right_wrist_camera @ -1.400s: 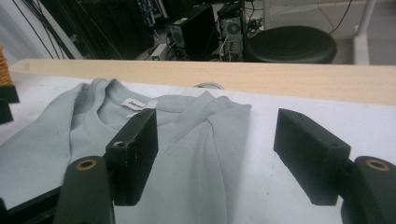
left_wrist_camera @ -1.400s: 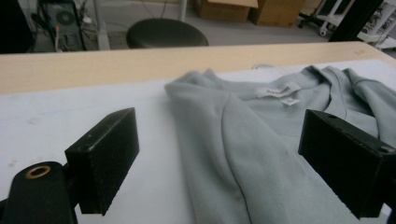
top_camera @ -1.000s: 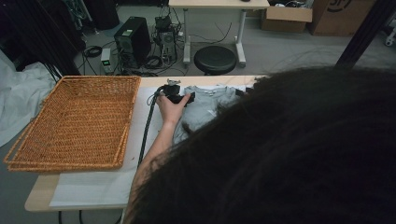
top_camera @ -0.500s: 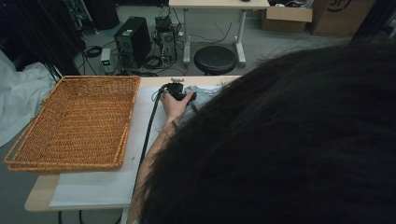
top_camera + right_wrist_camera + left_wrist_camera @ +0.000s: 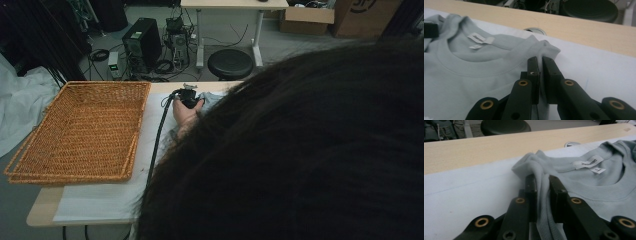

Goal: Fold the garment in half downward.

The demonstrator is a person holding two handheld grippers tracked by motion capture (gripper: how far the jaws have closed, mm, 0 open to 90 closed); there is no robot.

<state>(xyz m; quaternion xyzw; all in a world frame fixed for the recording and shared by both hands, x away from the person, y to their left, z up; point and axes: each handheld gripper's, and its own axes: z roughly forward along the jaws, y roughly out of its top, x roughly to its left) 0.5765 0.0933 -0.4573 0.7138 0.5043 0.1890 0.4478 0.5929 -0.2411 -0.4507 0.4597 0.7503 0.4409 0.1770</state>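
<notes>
Both grippers, left gripper (image 5: pixel 541 183) and right gripper (image 5: pixel 540 65), have just closed and pinch the shoulders of the pale grey T-shirt (image 5: pixel 599 185) lying at centre frame on the white cloth (image 5: pixel 461 195), so the next move is probably an even lift.
</notes>
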